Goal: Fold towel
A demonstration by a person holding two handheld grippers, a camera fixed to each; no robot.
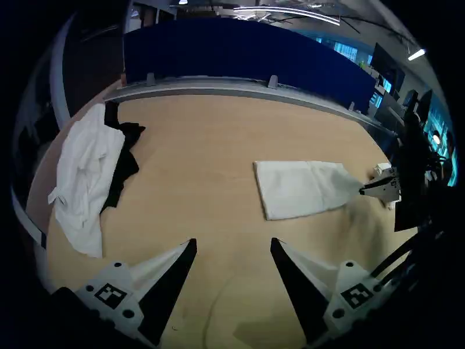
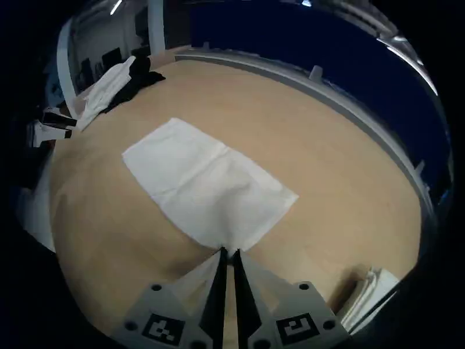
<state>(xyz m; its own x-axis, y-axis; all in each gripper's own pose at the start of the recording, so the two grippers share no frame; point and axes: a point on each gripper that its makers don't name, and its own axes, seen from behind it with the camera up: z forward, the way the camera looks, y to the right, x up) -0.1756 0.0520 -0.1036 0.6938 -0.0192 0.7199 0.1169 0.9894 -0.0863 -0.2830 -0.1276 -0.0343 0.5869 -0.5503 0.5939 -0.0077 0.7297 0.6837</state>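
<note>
A white towel (image 1: pixel 302 189) lies flat on the wooden table (image 1: pixel 203 139), folded into a rectangle. At the bottom of the left gripper view, my left gripper (image 1: pixel 232 247) stands open above bare table, well short of the towel. My right gripper (image 1: pixel 365 189) reaches in from the right and pinches the towel's right corner. In the right gripper view the towel (image 2: pixel 203 180) spreads away from me, and my right gripper (image 2: pixel 228 253) is shut on its near corner, which is drawn to a point. The left gripper (image 2: pixel 55 125) appears small at the far left.
A heap of white cloth (image 1: pixel 84 168) over black cloth (image 1: pixel 125 160) lies at the table's left end, seen far off as the heap (image 2: pixel 110 84). A small white stack (image 2: pixel 366 294) sits near my right gripper. A blue partition (image 1: pixel 244 55) runs behind the table.
</note>
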